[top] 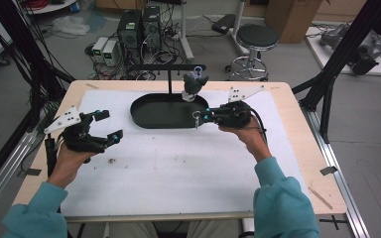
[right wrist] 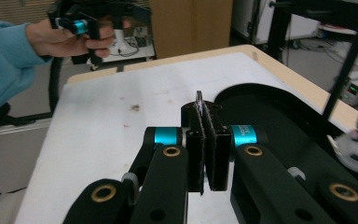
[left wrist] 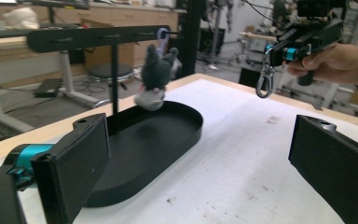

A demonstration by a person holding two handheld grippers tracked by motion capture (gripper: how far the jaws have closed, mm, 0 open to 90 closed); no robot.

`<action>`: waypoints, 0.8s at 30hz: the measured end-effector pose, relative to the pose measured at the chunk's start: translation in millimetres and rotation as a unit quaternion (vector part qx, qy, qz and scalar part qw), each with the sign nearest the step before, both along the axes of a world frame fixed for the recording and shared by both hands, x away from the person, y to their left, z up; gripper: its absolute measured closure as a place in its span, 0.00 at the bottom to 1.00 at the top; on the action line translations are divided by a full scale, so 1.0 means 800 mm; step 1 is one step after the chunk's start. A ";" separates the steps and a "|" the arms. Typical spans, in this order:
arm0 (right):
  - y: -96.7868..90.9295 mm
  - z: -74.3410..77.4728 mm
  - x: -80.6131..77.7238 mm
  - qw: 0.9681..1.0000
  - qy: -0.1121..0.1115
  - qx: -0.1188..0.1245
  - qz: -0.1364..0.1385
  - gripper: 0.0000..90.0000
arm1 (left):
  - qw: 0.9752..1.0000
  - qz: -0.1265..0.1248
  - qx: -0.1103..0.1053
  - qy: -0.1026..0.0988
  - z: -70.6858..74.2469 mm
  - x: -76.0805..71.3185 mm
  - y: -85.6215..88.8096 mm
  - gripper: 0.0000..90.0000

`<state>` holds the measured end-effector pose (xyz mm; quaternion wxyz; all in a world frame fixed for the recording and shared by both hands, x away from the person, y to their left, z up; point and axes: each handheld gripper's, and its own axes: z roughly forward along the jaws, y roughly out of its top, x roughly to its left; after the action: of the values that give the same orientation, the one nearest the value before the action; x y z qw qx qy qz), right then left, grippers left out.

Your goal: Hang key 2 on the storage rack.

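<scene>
A dark grey plush toy (top: 194, 85) hangs by a purple loop (left wrist: 162, 33) from the black bar of a stand (top: 168, 67), over the far rim of a black oval tray (top: 144, 116). My right gripper (top: 202, 117) is above the tray's right end, shut on a metal carabiner clip (left wrist: 262, 84) that dangles from its tips. In the right gripper view the pads (right wrist: 214, 135) press together with a thin metal edge (right wrist: 198, 99) sticking out. My left gripper (top: 99, 128) is lifted over the mat left of the tray, jaws wide open and empty.
A white mat (top: 178, 168) covers the wooden table (top: 302, 144). The stand's post (left wrist: 114, 79) rises behind the tray. A round stool (top: 257, 37), computer boxes (top: 139, 27) and cables are on the floor beyond the far edge. Black frame legs (top: 337, 59) flank the table.
</scene>
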<state>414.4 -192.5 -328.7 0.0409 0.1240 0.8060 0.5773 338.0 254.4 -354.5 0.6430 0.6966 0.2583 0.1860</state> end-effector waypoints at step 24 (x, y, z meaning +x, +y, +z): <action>0.041 0.010 -0.029 0.997 -0.019 0.034 0.070 0.99 | 0.992 -0.121 0.030 0.002 0.040 0.023 -0.081 0.10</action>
<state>391.6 -159.4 -320.8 0.0108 0.0576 0.7916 0.6082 356.5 189.8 -322.3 0.6390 0.7420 0.1680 0.1136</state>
